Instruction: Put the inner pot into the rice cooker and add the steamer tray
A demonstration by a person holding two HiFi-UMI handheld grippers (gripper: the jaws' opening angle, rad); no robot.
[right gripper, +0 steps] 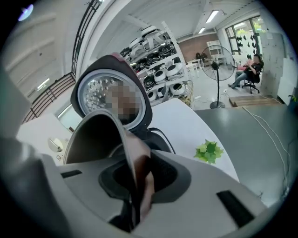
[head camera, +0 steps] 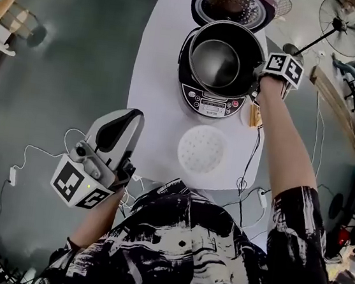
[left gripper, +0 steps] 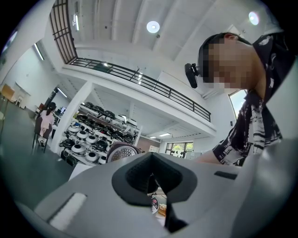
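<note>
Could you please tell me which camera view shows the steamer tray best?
The head view: the white steamer tray lies whole on the table before the rice cooker. Neither gripper view shows it clearly.

Black rice cooker point(head camera: 209, 101), maroon lid point(head camera: 233, 3); dark grey inner pot point(head camera: 216, 62); white perforated steamer tray point(head camera: 202, 149); white table point(head camera: 158, 91).

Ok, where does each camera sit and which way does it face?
Head view: on the person's head, facing steeply down at the rice cooker and steamer tray; both forearms show.
Left gripper view: on the left claw, facing roughly level at shelves; the patterned shirt shows.
Right gripper view: on the right claw, facing along jaws shut on the inner pot's rim.
Shared: both gripper views catch the cooker's lid.
</note>
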